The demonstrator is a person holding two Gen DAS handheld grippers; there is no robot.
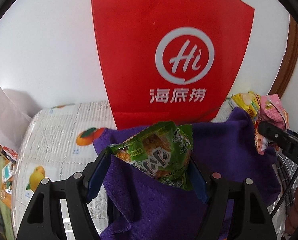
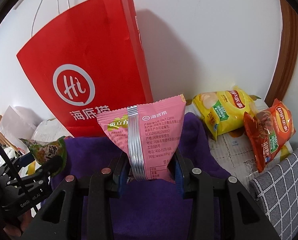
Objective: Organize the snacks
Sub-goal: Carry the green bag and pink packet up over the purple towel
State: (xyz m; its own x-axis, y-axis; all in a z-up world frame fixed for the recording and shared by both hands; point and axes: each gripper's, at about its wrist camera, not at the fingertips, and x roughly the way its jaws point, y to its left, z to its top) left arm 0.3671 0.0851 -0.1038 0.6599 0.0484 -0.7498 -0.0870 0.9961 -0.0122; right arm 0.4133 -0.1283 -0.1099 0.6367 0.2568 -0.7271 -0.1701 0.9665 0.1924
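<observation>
While each claw grips a packet, left gripper (image 1: 149, 168) on the green snack (image 1: 158, 156) and right gripper (image 2: 151, 172) on the pink snack (image 2: 149, 136), neither has yet reached the red bag (image 2: 89, 70), and two chip bags (image 2: 224, 110) wait at the table's (image 2: 228, 150) far right corner.

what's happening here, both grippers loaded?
Yes. The left gripper is shut on a green snack packet, and the right gripper on a pink snack packet. Both are held above a purple towel, facing a red paper bag standing against the wall. Two chip bags, yellow and orange, lie on the table to the right.
</observation>
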